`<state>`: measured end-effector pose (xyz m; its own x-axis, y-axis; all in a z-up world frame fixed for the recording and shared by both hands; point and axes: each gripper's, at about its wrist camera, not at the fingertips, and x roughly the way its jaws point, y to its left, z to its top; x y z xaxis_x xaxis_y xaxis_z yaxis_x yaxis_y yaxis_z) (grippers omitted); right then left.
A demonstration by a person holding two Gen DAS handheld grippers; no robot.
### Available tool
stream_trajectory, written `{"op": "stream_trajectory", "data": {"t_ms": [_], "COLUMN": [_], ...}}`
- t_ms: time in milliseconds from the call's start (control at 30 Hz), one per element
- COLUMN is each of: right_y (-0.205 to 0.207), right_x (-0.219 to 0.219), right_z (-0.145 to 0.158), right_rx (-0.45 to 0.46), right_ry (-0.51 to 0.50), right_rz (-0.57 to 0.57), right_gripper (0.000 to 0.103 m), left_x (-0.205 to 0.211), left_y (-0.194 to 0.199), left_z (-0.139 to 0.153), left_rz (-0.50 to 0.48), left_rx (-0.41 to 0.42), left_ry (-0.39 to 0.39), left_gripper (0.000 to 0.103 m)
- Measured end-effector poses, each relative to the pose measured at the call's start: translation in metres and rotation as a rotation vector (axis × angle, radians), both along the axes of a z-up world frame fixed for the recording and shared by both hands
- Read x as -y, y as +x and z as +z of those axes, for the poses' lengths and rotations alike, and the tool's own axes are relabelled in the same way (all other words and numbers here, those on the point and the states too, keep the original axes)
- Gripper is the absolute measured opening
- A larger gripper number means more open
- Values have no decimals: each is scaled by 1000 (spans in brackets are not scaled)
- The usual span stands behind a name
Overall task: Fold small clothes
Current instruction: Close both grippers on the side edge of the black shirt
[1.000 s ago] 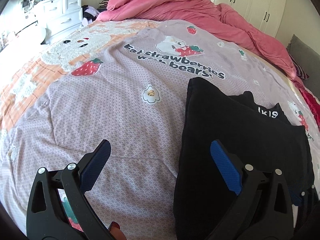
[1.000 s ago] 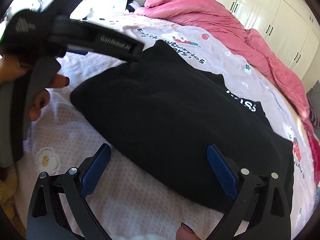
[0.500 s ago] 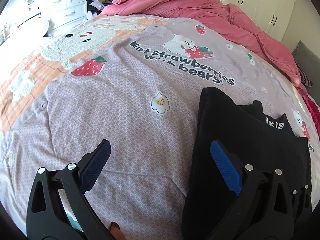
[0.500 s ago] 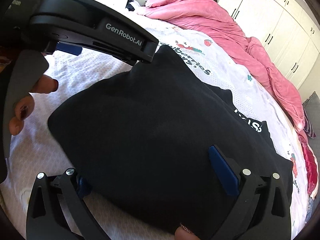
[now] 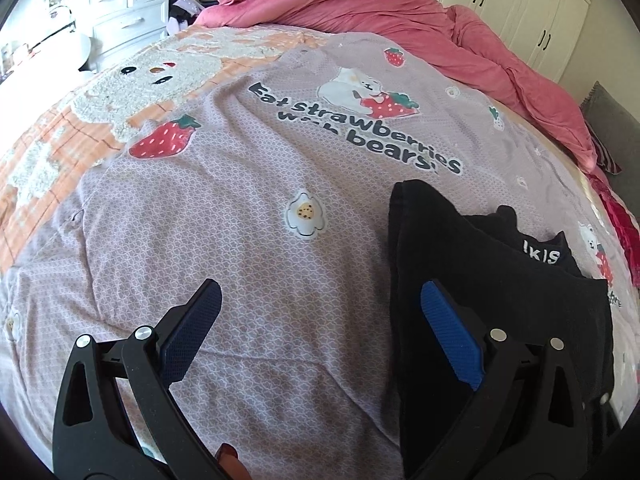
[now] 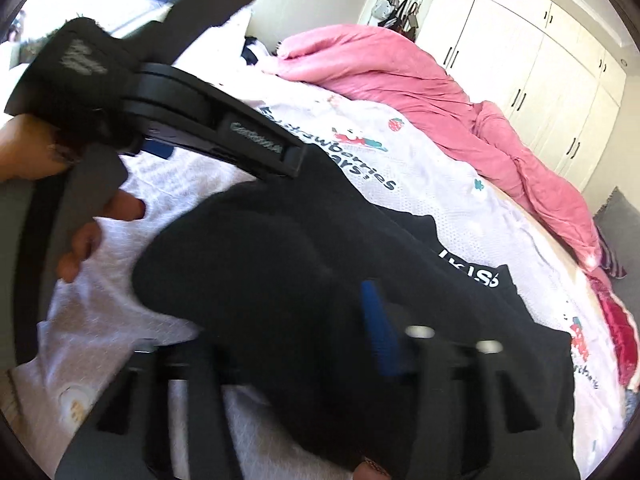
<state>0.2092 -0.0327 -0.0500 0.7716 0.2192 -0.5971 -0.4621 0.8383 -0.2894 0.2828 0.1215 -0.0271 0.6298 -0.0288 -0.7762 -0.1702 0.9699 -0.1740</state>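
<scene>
A black garment (image 5: 500, 300) with white lettering lies folded on the printed bedsheet (image 5: 280, 184), to the right in the left wrist view. My left gripper (image 5: 320, 286) is open above the sheet, and its right finger (image 5: 448, 336) hangs over the garment's left edge without touching it. In the right wrist view the black garment (image 6: 260, 248) bunches up in a thick fold between the jaws of my right gripper (image 6: 280, 312). Those jaws are closing, and the blue right pad (image 6: 378, 328) presses into the cloth. The left finger is hidden under the fold.
A pink duvet (image 5: 400, 28) is heaped along the bed's far side, with white wardrobes (image 6: 540, 60) behind it. A white dresser (image 5: 128, 20) stands at the far left. A person's hand (image 6: 100, 220) holds the left tool's black housing (image 6: 224, 132) just above the garment's far end.
The right jaws went from wide open around the garment's near edge to closed on it, and the cloth has bunched and risen. The left gripper stays open and has hardly moved.
</scene>
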Motion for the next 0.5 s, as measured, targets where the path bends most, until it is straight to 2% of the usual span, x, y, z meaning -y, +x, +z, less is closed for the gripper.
{"op": "stream_trajectory", "data": {"t_ms": [100, 233, 367, 500], "right_y": [-3, -6, -12, -16], "right_x": [9, 21, 28, 39], "right_z": [3, 9, 13, 19], "right_rx": [-1, -3, 13, 11], "right_ry": [37, 76, 86, 137], "right_rz": [-3, -11, -16, -35], "right_gripper": [20, 17, 15, 13], "left_x": [5, 18, 32, 50], "left_y": [0, 2, 6, 8], "left_z": [5, 12, 12, 14], "left_rz": [-23, -56, -112, -156], "left_rx": [4, 18, 2, 3], "left_ry": [-43, -41, -121, -151], "left_gripper": [94, 94, 94, 93]}}
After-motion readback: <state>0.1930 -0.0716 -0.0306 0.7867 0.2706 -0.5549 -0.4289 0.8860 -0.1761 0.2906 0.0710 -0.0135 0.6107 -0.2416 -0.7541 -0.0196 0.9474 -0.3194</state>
